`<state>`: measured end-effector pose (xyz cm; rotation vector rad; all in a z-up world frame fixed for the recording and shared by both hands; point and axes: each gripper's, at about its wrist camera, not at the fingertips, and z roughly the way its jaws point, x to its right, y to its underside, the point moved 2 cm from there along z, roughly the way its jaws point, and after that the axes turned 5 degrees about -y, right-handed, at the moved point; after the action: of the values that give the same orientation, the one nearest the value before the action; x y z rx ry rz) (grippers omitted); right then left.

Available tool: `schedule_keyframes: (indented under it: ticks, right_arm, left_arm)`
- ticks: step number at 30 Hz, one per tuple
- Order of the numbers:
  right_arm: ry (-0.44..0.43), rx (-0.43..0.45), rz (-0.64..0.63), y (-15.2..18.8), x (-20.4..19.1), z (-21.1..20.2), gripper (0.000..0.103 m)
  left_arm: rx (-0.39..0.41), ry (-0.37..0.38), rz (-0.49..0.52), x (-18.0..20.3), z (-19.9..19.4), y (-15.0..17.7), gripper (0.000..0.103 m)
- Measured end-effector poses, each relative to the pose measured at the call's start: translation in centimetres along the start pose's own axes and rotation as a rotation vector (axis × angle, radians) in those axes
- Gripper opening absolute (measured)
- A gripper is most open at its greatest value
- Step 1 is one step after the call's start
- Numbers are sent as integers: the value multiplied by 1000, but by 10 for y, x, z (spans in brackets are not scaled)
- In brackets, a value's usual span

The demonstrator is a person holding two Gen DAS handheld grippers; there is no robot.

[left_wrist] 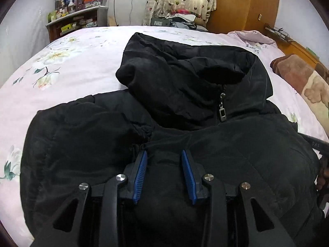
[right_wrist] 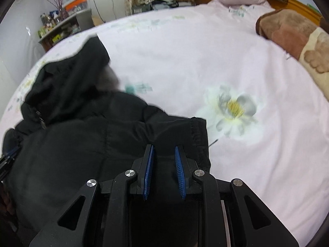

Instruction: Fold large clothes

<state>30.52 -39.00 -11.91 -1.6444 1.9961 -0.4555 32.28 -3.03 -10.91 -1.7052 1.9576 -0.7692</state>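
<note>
Jacket lies on the bed — left gripper fingers apart over bunched cloth, right gripper narrow, pinching the hem, likely to fold.

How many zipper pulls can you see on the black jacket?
1. The zipper pull hangs at the collar of the black jacket, just below the hood. Pocket zippers may be hidden in the dark fabric.
</note>
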Motion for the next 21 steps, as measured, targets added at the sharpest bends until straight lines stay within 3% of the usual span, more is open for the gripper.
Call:
schedule_keyframes:
  ticks: [6,9,13,16,19,21]
  right_arm:
    - [19,4,-1,1,0,-4,20]
    - [3,49,2,-4,-7,-40,20]
    - [-48,92,-46,14,-37,-82,20]
    - [-98,85,-91,35,-65,-89,22]
    - [-109,-4,-128,50,-84,-61,22]
    - [-110,-42,-117,53,-84,-45,22]
  left_arm:
    - [-12,8,-25,2,-15,-11,35]
    - [30,36,-56,-2,-50,-19,35]
    - [109,86,-14,10,-96,-8,35]
    - [71,66,56,23,-89,10,35]
    - [-33,42,42,22,-57,27,35]
    - [-29,39,36,22,-55,29,35]
